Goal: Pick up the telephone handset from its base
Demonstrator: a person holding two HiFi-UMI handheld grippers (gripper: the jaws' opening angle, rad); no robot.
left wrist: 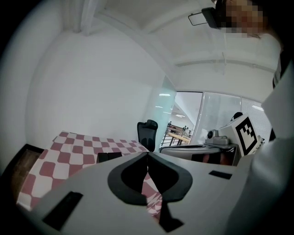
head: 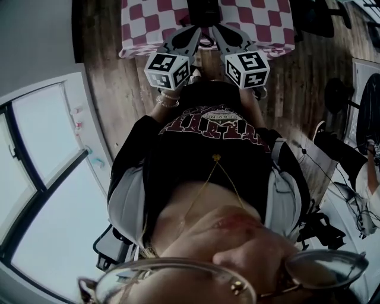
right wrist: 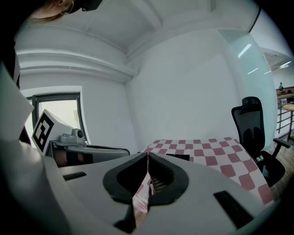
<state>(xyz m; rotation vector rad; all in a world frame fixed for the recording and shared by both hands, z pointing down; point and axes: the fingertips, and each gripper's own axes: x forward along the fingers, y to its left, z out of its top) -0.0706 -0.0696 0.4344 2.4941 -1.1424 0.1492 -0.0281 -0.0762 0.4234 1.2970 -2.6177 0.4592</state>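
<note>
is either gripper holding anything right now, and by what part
Nothing is held. The left gripper and right gripper both have their jaws closed on each other, with nothing between.

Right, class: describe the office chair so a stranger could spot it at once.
Find the red-and-white checked table. Past its edge, against the white wall, stands the office chair: black, high-backed, with armrests, the only tall dark shape there.

Surface [head: 138, 37] under a red-and-white checked cloth [head: 267, 18], on a wooden plank floor [head: 113, 83].
A dark, boxy object [head: 203, 9] lies on the cloth near the middle; too dim to name it.
</note>
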